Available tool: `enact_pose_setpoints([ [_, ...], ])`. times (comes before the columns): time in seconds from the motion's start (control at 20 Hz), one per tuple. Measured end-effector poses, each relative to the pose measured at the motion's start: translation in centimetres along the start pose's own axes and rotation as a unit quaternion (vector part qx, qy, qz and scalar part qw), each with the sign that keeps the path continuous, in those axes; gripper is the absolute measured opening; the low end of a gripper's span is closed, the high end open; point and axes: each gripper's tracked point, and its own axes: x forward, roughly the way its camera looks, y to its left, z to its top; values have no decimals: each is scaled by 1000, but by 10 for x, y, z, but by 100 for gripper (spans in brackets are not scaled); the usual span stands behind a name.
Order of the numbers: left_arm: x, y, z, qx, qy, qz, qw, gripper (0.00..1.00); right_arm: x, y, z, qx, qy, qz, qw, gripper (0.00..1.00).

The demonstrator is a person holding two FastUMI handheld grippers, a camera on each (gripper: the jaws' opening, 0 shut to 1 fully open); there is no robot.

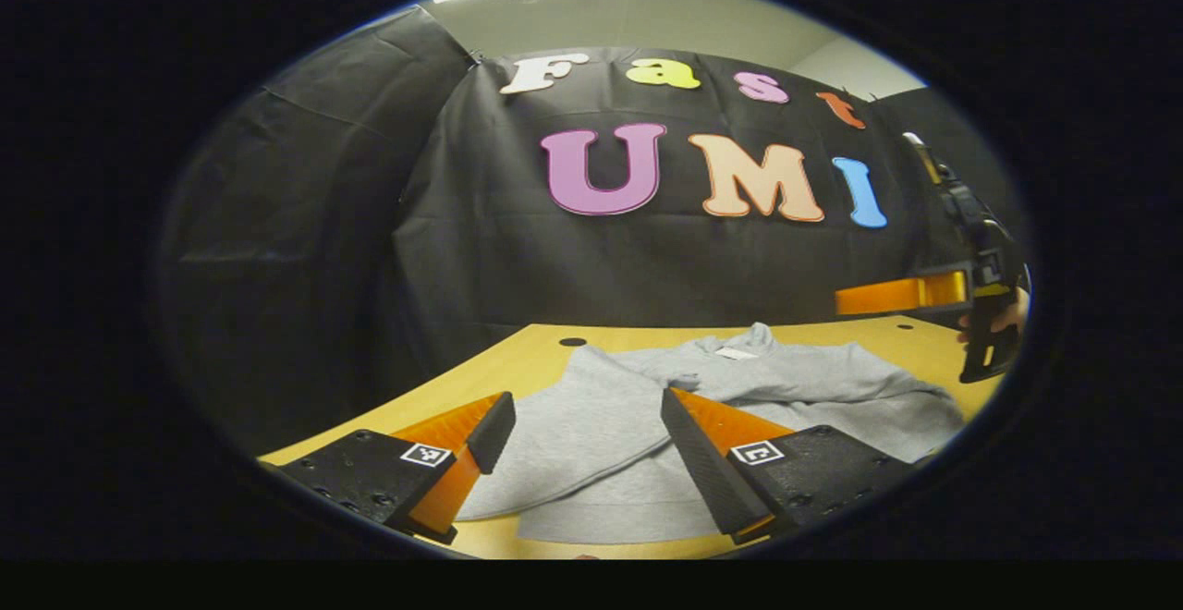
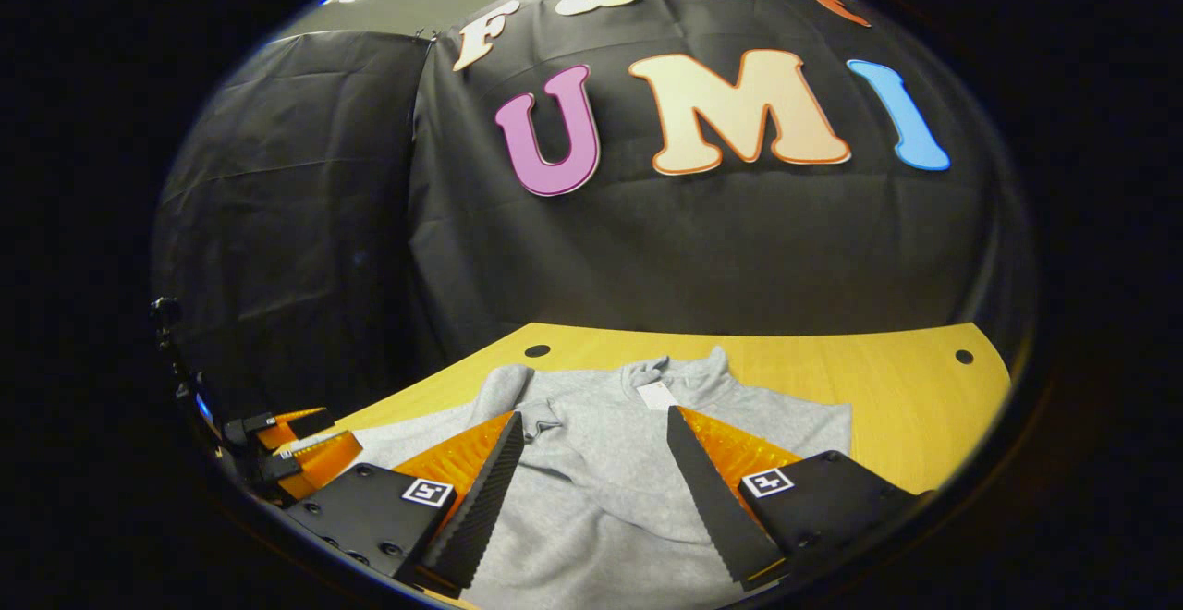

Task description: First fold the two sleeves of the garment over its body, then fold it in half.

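Note:
A grey sweatshirt [image 1: 795, 388] lies flat on the wooden table [image 1: 518, 356], collar and white neck label toward the back wall. One sleeve is folded across the chest, its cuff near the middle [image 1: 686, 380]. My left gripper [image 1: 584, 420] hovers open over the garment's near left part, nothing between its fingers. My right gripper [image 2: 596, 434] stands open above the sweatshirt [image 2: 601, 490], just below the collar [image 2: 667, 372], also holding nothing. The right gripper [image 1: 910, 296] appears at the left gripper view's right edge, held by a hand. The left gripper [image 2: 296, 444] appears low at the right gripper view's left edge.
Black cloth walls close the booth behind and to the left of the table. Small round holes mark the tabletop [image 2: 924, 388] near its back corners [image 2: 537, 350] [image 2: 964, 357]. Bare wood lies to the right of the garment.

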Motion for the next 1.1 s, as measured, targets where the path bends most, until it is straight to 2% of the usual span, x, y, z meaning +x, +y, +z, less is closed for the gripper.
enact_pose_setpoints([
  [0.15, -7, 34, -7, 15, 23, 10, 1000, 94, -36, -25, -12, 15, -4, -26, 1000, 97],
  [0.45, -26, 109, -57, 33, 125, 51, 990, 94, -87, -51, -32, 35, -20, -57, 998, 97],
  [0.75, -47, 140, -97, 24, 209, 66, 975, 93, -118, -68, -39, 48, -45, -85, 994, 97],
  [0.8, -49, 143, -100, 22, 215, 69, 974, 94, -121, -72, -41, 48, -49, -91, 993, 97],
  [0.9, -52, 149, -105, 21, 224, 75, 971, 89, -125, -81, -42, 48, -55, -105, 992, 97],
  [1.0, -55, 152, -108, 21, 232, 79, 969, 92, -128, -86, -42, 52, -61, -112, 990, 97],
  [1.05, -56, 153, -109, 20, 235, 81, 968, 98, -129, -88, -43, 55, -60, -113, 990, 97],
  [1.1, -57, 154, -111, 19, 236, 83, 968, 93, -130, -90, -45, 56, -61, -115, 990, 97],
])
